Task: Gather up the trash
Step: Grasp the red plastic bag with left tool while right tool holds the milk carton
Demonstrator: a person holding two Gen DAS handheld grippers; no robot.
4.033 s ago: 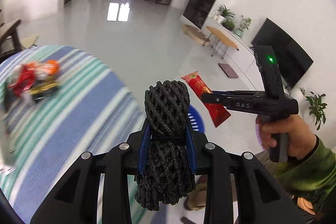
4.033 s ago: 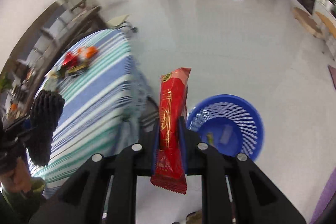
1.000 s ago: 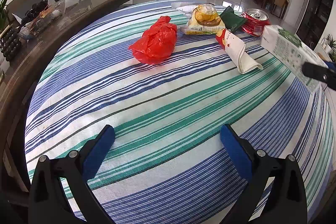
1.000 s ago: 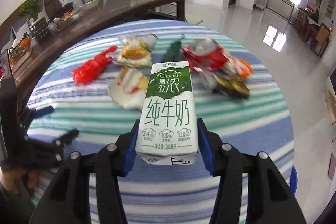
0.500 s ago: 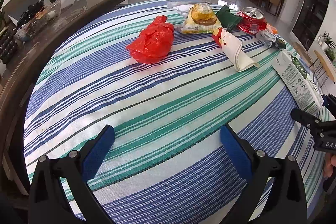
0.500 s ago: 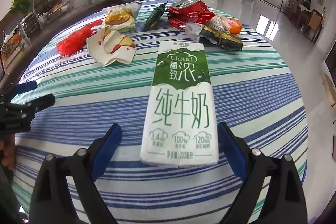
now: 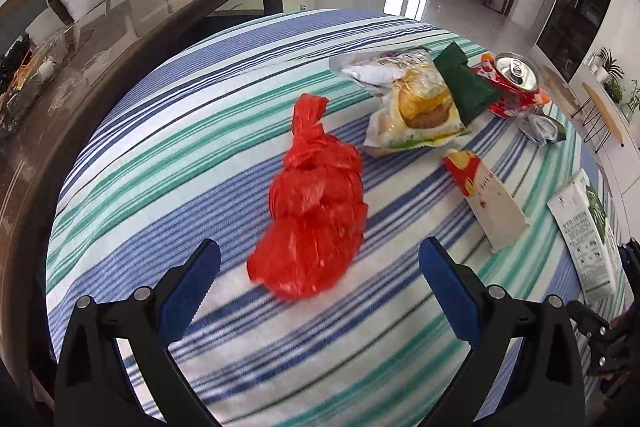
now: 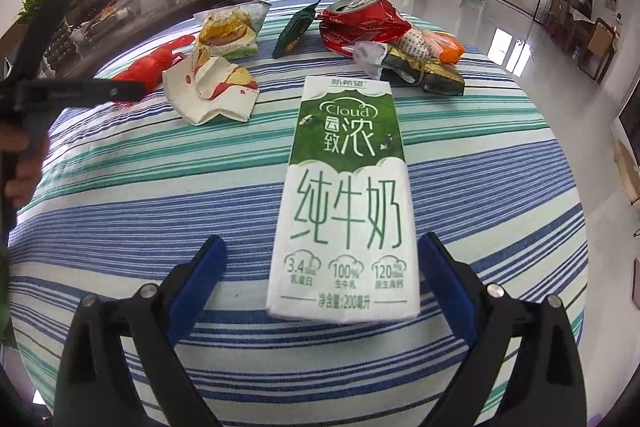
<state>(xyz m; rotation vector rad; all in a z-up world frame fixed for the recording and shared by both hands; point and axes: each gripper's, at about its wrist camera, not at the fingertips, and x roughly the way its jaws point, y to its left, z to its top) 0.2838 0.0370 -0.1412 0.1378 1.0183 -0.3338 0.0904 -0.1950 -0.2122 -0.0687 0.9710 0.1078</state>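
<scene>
On the striped cloth tabletop (image 8: pixel 120 211), a flat rectangular milk carton (image 8: pixel 346 203) lay untouched between just-opened right tongs (image 8: pixel 320 275); left tongs (image 7: pixel 316 279) gaped wide near a crinkly red plastic bag (image 7: pixel 316 211).

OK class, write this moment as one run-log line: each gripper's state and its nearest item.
left gripper: open, over red bag | right gripper: just opened, milk carton lies free between pads
</scene>
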